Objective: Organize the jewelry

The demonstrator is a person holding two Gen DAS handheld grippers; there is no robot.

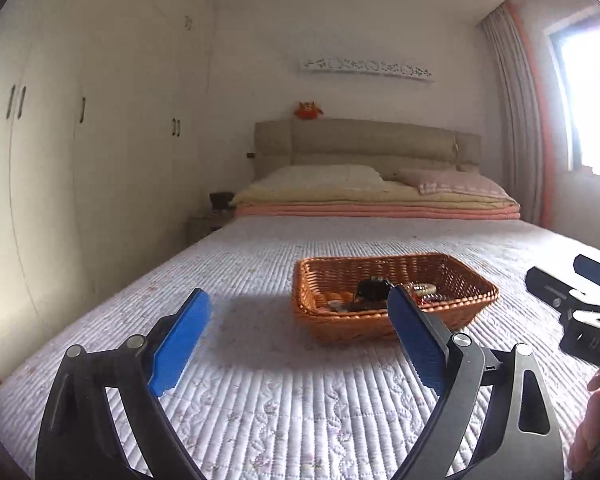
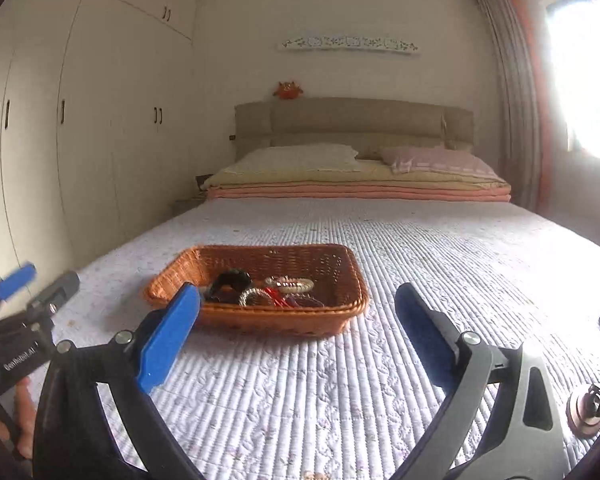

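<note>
White wardrobes [image 1: 80,152] flank a quilted bed [image 1: 300,392]; bright window [image 1: 592,100] glares right.

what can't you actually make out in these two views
- Jewelry pile in the wicker basket: right wrist view, pieces tangled and too small to count or name.
- Same pile in the left wrist view: partly hidden by the left gripper finger and the basket's near wall.
- Round-based object: right wrist view, cut off by the edge.
- Right gripper: open, holding nothing.
</note>
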